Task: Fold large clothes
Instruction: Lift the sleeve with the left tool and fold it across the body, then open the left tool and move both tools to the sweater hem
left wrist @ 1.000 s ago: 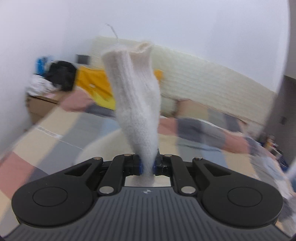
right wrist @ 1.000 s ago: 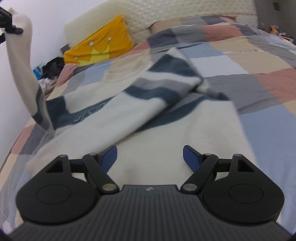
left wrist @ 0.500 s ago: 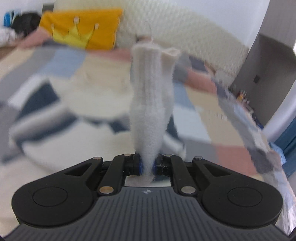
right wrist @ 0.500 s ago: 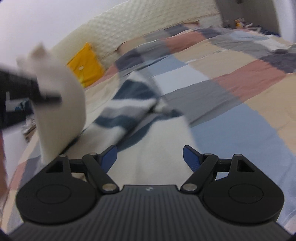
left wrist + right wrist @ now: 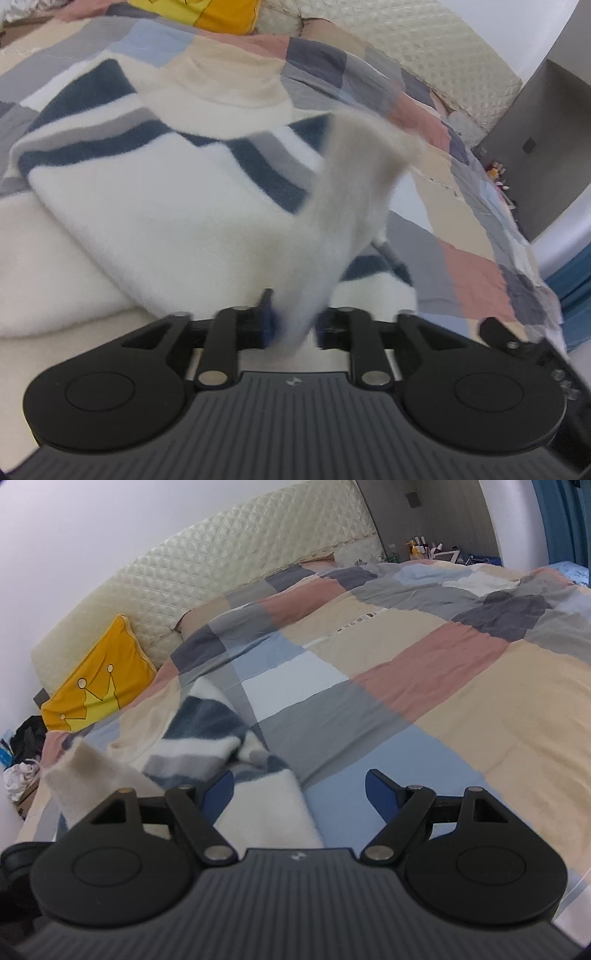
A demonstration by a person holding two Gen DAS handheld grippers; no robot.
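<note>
Sweater point(image 5: 155, 206): lies on the bed point(image 5: 424, 686), one side folded over, stripes up top.
Sleeve point(image 5: 354, 192): stands up between the left gripper point(image 5: 293, 325) fingers, blurry.
Left fingers: have just been opening – a narrow gap now, and the sleeve looks loose.
Right gripper point(image 5: 299, 790): fingers wide, holding nothing, low over the sweater's edge.
Feel: soft, fluffy, floppy – probably light, but it sags and stretches.
Where to grab: likely a cuff, hem or shoulder, pinching both layers.
</note>
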